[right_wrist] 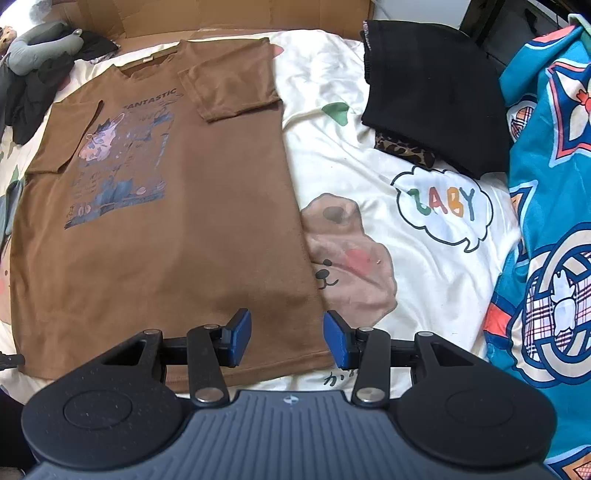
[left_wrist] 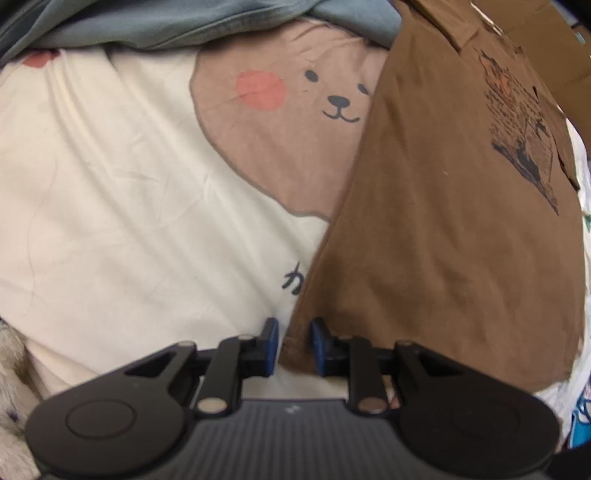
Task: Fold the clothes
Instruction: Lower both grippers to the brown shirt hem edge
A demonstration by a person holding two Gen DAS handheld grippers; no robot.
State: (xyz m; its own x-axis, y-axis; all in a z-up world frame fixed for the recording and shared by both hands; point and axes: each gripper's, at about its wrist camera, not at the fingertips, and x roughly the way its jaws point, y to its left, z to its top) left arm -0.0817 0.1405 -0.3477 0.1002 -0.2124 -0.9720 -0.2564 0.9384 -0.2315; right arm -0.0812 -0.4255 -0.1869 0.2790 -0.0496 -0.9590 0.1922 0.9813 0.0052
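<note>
A brown T-shirt [right_wrist: 177, 229] with a printed front lies flat on the bed, collar at the far end, one sleeve folded in. In the left wrist view the brown T-shirt [left_wrist: 424, 240] fills the right half. My left gripper [left_wrist: 294, 326] points down at its near hem corner, and the blue pads stand narrow with the hem edge pinched between them. In the right wrist view my right gripper [right_wrist: 287, 325] hovers over the other near hem corner. It is open, its fingers [right_wrist: 240, 332] wide apart astride the hem without touching the cloth.
A cream cartoon bedsheet [right_wrist: 369, 155] covers the bed. Folded black clothes [right_wrist: 432, 92] lie at the far right and a blue patterned quilt [right_wrist: 546, 221] runs along the right edge. Grey-blue fabric [left_wrist: 147, 26] is bunched beyond the left gripper. Dark clothes and a grey pillow [right_wrist: 37, 48] sit far left.
</note>
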